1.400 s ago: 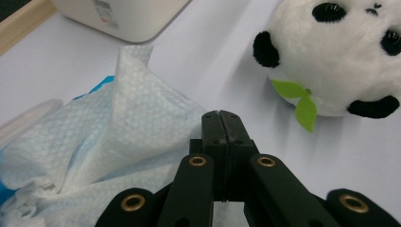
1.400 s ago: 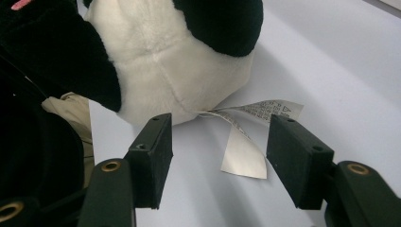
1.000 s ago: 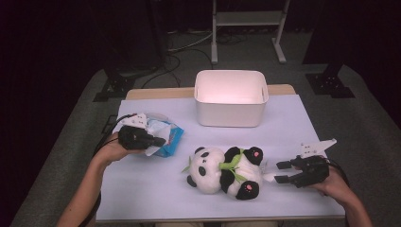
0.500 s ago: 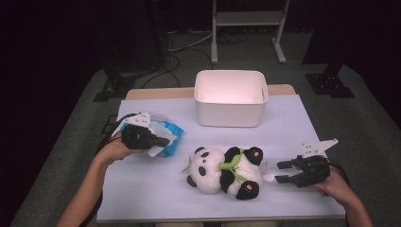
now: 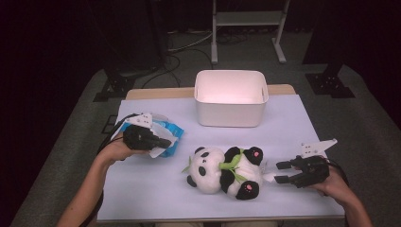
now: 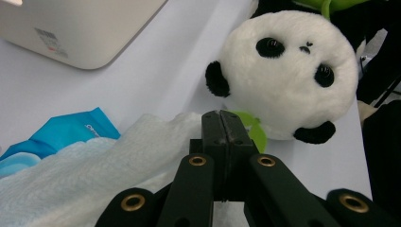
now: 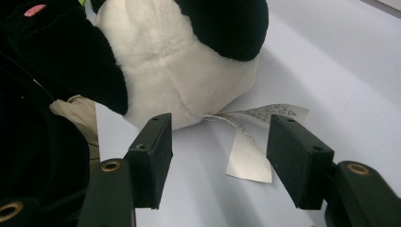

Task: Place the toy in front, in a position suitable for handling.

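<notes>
A white worktop (image 5: 142, 198) seen from above, with a person's forearms reaching in from its near edge. Near the left edge, the left gripper (image 5: 158, 142) lies level over a blue wet-wipe pack (image 5: 168, 130). Its jaws are pressed together, pinching a white wipe (image 6: 94, 175), apparently to draw the sheet out of the pack toward the toy. Middle of the worktop, toward the near edge, a plush panda (image 5: 227, 170) lies on its back, head to the left and feet to the right, a green leaf at its neck, so its face meets the wipe hand. At the far edge, centred, stands an open white bin (image 5: 231, 111), well apart from the toy. Near the right edge, the right gripper (image 5: 283, 171) rests level, jaws spread and holding nothing, pointed at the panda's rump. A white care label (image 7: 250, 156) lies flat on the worktop between the jaws, untouched, seemingly lined up for steadying the toy.
</notes>
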The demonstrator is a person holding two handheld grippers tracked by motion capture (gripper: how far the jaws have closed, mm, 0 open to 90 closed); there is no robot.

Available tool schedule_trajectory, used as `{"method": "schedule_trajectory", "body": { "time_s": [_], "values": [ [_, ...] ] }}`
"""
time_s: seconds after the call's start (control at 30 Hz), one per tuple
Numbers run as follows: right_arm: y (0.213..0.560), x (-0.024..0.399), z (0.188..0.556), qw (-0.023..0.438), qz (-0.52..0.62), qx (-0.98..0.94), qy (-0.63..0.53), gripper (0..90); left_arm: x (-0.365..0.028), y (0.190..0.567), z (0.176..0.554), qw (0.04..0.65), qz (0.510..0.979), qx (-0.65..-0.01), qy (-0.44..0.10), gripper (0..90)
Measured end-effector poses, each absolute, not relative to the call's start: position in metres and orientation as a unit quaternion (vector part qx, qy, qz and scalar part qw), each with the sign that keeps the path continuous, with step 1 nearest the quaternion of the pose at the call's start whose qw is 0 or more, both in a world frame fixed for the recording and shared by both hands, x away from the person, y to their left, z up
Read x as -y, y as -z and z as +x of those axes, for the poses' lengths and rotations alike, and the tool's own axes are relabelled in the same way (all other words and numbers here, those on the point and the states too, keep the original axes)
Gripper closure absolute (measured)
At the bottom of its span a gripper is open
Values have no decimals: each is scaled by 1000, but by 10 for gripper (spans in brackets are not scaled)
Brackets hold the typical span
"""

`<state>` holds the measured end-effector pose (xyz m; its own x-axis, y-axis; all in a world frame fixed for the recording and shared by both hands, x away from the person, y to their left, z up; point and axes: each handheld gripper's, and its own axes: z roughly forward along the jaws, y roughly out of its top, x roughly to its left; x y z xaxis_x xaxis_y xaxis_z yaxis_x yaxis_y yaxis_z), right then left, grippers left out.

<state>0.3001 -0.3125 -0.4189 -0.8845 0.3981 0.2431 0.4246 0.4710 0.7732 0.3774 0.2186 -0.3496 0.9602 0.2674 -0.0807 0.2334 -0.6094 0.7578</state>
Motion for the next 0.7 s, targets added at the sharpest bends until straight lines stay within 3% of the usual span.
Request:
{"method": "schedule_trajectory", "body": {
  "time_s": [0.7],
  "values": [
    [419, 314, 300, 16, -243, 856, 456, 401, -196, 334, 371, 431, 898, -94, -3, 900]
  ]
}}
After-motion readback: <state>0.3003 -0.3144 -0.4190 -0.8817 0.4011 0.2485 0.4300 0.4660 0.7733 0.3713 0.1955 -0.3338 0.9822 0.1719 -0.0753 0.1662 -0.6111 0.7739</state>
